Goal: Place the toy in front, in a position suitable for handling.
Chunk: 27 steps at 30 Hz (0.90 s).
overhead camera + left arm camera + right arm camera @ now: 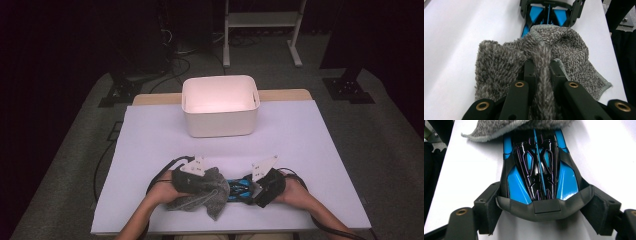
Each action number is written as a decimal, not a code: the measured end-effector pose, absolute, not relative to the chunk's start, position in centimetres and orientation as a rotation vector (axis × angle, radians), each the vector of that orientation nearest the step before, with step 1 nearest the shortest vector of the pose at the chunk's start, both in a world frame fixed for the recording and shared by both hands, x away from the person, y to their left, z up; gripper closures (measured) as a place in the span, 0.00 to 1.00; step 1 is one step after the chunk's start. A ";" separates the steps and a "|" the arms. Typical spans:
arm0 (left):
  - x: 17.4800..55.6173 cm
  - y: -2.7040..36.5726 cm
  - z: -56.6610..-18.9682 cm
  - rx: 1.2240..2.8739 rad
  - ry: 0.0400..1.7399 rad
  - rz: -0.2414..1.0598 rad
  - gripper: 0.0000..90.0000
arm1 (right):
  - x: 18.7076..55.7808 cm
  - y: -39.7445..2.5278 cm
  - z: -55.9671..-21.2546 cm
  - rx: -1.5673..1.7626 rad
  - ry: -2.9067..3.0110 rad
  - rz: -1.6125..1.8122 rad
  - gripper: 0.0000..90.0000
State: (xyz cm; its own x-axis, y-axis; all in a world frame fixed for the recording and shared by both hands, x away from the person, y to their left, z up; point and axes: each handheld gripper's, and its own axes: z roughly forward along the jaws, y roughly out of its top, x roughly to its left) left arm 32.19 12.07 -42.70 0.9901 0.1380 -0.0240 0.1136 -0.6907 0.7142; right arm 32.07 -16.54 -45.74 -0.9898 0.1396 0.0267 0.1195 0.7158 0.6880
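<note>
At the near edge of the table (150,135), the left gripper (541,67) is pinching a ridge of the grey cloth (499,67) between its jaws, and the rest of the cloth is lying bunched on the white surface. Just beside it, toward the person's right, the right gripper (541,205) is clamping the rear of a small blue and black toy car (537,172), one jaw on each flank, with the nose of the car pointing at the cloth. In the high view the cloth (205,192) and the car (241,189) are touching, the fabric draping over the car's front end. A white bin (220,107) is standing well apart at the far side of the table.

The cloth is looking like soft, fluffy terry with a stitched hem; it will probably be sagging and folding wherever it is lifted, so a bunched pinch such as this one, or a grip at the hem, should be holding best. The car appears to be light, hard, glossy plastic, likely slippery under the pads and prone to scuffing; the wide rear skirt, where the jaws are now sitting, is seeming the surest place to take it.

No brand, label or readable writing is showing on either thing.
</note>
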 end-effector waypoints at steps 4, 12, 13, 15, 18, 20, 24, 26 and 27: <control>32.2 12.5 -42.8 2.332 0.189 0.042 0.89 | 32.0 -16.5 -45.7 0.222 2.883 1.152 0.25; 32.3 12.4 -42.6 2.351 0.181 0.048 0.89 | 32.0 -16.6 -45.8 0.220 2.878 1.152 0.25; 32.3 12.2 -42.6 2.350 0.180 0.046 0.89 | 32.0 -16.6 -45.8 0.230 2.877 1.160 0.25; 32.4 11.5 -42.3 2.347 0.165 0.041 0.89 | 31.9 -16.6 -45.8 0.230 2.874 1.165 0.25; 32.6 10.3 -42.1 2.344 0.136 0.037 0.89 | 31.9 -16.6 -45.8 0.230 2.874 1.159 0.25; 32.7 9.2 -41.8 2.347 0.114 0.035 0.89 | 31.9 -16.6 -45.8 0.233 2.872 1.164 0.25; 32.8 7.0 -41.3 2.346 0.057 0.021 0.89 | 31.9 -16.6 -45.9 0.229 2.869 1.171 0.25; 32.8 5.8 -41.2 2.352 0.021 0.011 0.89 | 31.9 -16.6 -45.9 0.230 2.868 1.171 0.25; 32.7 5.2 -41.2 2.358 0.002 0.007 0.89 | 31.9 -16.6 -45.9 0.230 2.867 1.172 0.25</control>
